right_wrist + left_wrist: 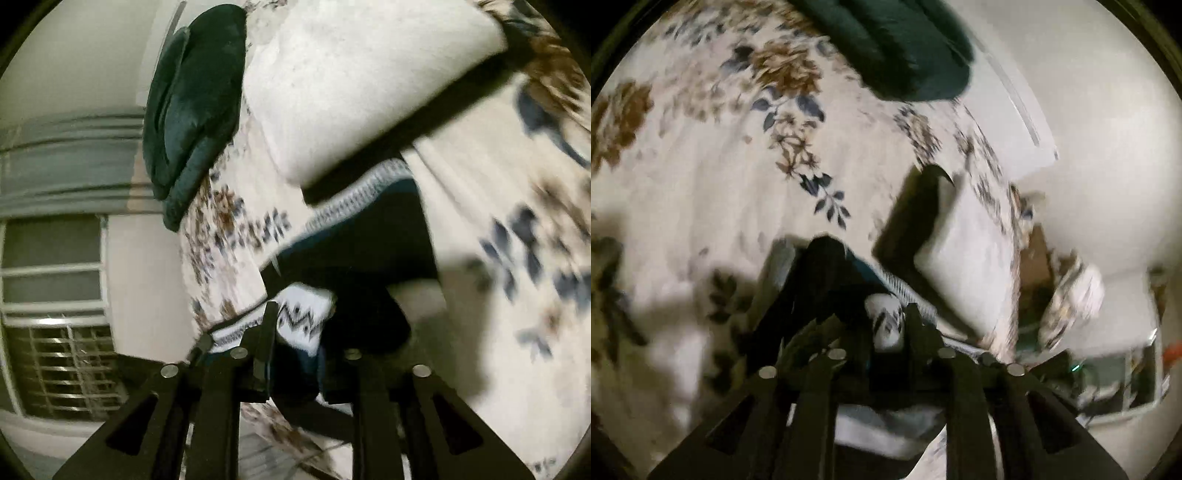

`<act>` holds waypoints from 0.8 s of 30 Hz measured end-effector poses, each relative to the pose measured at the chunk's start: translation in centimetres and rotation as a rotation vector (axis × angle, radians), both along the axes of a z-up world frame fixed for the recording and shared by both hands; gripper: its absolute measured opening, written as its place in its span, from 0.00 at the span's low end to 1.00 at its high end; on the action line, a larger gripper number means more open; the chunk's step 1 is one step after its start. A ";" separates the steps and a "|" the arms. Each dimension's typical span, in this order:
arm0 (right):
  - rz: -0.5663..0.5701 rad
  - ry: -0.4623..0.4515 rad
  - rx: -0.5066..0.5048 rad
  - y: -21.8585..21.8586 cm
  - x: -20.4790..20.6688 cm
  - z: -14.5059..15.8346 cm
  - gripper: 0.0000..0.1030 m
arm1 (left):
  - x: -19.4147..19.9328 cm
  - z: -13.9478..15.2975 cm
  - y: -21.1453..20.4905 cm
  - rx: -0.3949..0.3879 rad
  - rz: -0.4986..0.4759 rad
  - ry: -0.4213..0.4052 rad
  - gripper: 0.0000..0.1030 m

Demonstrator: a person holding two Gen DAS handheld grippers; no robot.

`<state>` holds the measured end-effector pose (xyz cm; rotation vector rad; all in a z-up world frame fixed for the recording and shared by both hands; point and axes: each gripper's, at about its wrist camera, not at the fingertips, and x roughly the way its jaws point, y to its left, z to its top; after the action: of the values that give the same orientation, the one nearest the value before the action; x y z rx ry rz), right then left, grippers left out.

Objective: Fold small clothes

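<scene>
A small dark navy garment (827, 273) with a grey-striped hem and a white zigzag-patterned part hangs over the floral bedsheet (701, 184). My left gripper (882, 328) is shut on its white patterned part, which fills the narrow gap between the fingers. In the right wrist view the same garment (362, 236) stretches ahead, and my right gripper (299, 332) is shut on another white patterned bit of it. The cloth droops below both grippers. Both views are blurred.
A dark green pillow (905, 48) (195, 103) lies at the bed's far end. A white pillow (971, 258) (351, 81) lies close beside the garment. The bed edge drops to the floor at right in the left wrist view. A barred window (51, 295) shows at left.
</scene>
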<state>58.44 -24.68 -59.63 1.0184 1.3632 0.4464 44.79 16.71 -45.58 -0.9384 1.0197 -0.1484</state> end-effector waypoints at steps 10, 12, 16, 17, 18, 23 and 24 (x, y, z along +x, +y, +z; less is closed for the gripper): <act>0.039 -0.035 -0.109 -1.7 1.1 -0.8 0.59 | -0.2 -2.9 4.2 -0.074 0.113 0.008 0.46; 0.089 -0.035 -0.174 -1.4 0.3 -0.7 0.59 | -0.6 -2.5 3.5 0.031 0.033 0.014 0.46; 0.223 -0.050 -0.357 1.0 0.3 -0.9 0.59 | -0.9 -2.7 0.1 0.279 -0.208 0.051 0.46; 0.244 -0.050 -0.382 1.4 0.4 -1.1 0.59 | -0.6 -3.3 -1.1 0.349 -0.277 0.074 0.46; 0.250 -0.047 -0.405 1.8 0.7 -1.5 0.59 | -0.3 -3.6 -1.8 0.390 -0.314 0.083 0.46; 0.212 -0.052 -0.475 3.4 4.4 -3.5 0.59 | 4.6 -4.6 -4.7 0.527 -0.418 0.046 0.46; 0.203 -0.054 -0.500 3.5 4.9 -3.6 0.59 | 5.8 -4.9 -4.8 0.550 -0.406 0.047 0.46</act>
<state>63.37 -21.16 -63.21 0.4580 1.4393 0.2576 50.57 11.95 -50.44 -0.2317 1.2045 -0.1712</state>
